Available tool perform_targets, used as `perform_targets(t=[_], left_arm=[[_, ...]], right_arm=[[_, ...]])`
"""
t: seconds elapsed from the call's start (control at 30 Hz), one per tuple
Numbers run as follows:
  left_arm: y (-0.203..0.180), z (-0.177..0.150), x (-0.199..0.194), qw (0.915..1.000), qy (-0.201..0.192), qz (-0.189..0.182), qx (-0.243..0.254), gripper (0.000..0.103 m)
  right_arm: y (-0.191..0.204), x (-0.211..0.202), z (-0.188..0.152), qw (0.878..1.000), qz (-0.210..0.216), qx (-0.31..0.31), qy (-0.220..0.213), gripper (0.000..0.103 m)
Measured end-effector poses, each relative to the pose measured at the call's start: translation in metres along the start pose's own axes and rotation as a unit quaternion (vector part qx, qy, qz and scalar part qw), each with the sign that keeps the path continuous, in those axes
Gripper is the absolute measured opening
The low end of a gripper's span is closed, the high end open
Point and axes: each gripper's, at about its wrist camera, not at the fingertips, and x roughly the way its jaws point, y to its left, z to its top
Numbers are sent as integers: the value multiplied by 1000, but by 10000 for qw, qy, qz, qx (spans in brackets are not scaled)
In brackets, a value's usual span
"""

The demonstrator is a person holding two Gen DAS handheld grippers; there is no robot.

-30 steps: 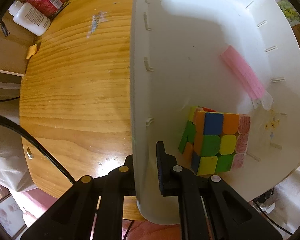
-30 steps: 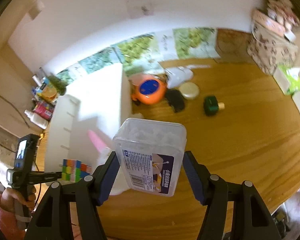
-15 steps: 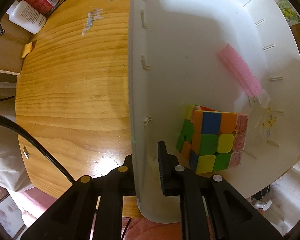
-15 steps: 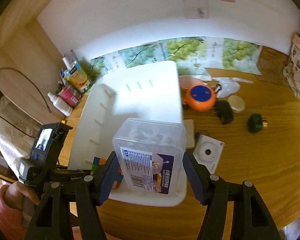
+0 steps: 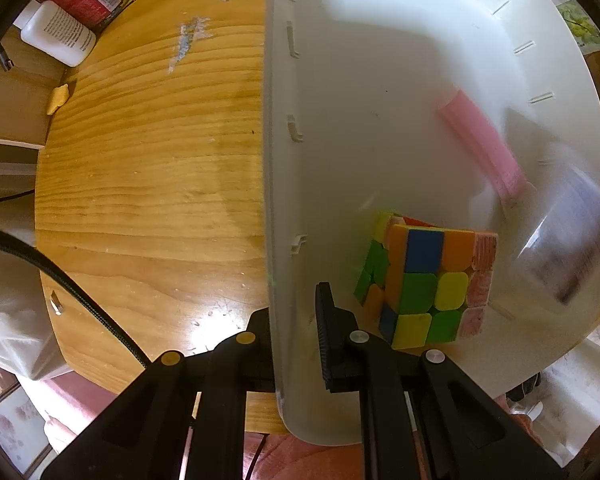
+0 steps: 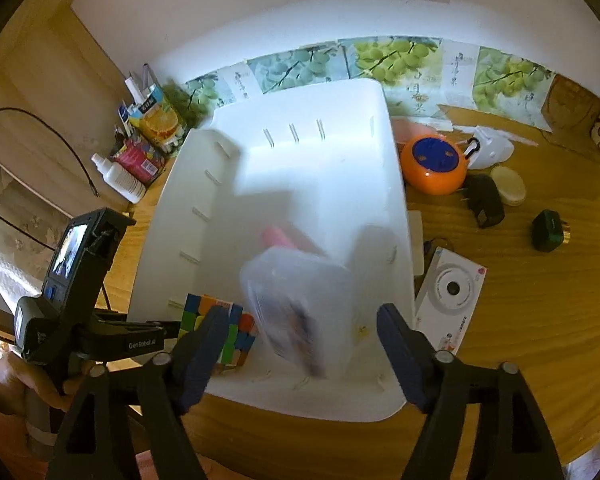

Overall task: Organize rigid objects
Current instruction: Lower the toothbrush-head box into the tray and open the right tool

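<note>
A white plastic bin [image 6: 300, 184] stands on the wooden table. Inside lie a colourful puzzle cube [image 5: 424, 280], a pink bar [image 5: 484, 144] and a clear plastic box [image 6: 300, 312], which is motion-blurred between my right fingers and apart from them. It also shows blurred in the left wrist view [image 5: 572, 240]. My right gripper [image 6: 300, 352] is open above the bin's near end. My left gripper [image 5: 292, 320] is shut on the bin's left wall [image 5: 276, 200], one finger outside and one inside.
Right of the bin lie an orange round device [image 6: 434, 166], a black adapter [image 6: 486, 202], a green bottle [image 6: 550, 230] and a white camera box [image 6: 452, 296]. Bottles and cartons [image 6: 140, 152] stand at the back left. A white bottle [image 5: 58, 34] lies beside the bin.
My right gripper has opened and let go of the clear box, which is dropping into the bin. The right gripper came over the bin. The left gripper kept its hold.
</note>
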Motion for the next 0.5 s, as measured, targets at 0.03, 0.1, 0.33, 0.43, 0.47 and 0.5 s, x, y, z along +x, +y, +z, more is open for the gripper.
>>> perform_targets(t=[0.03, 0.1, 0.33, 0.43, 0.47, 0.5], left_arm=[[0, 0, 0, 10000, 4, 1, -2, 14], [0, 1, -1, 10000, 12, 16, 0, 14], [-7, 3, 0, 9997, 44, 227, 29, 14], [-7, 5, -1, 9998, 68, 182, -40, 14], [-7, 6, -2, 9998, 76, 174, -57, 14], [-7, 6, -2, 9998, 78, 170, -80, 14]], right_arm=[[-1, -2, 1, 10000, -9, -1, -39, 78], [-5, -3, 3, 10000, -61, 1, -77, 78], [-24, -8, 3, 9994, -265, -60, -201, 80], [-38, -12, 1, 9985, -393, -199, -313, 81], [-41, -12, 1, 9979, -462, -276, -353, 81], [-46, -12, -1, 9969, -547, -409, -392, 81]])
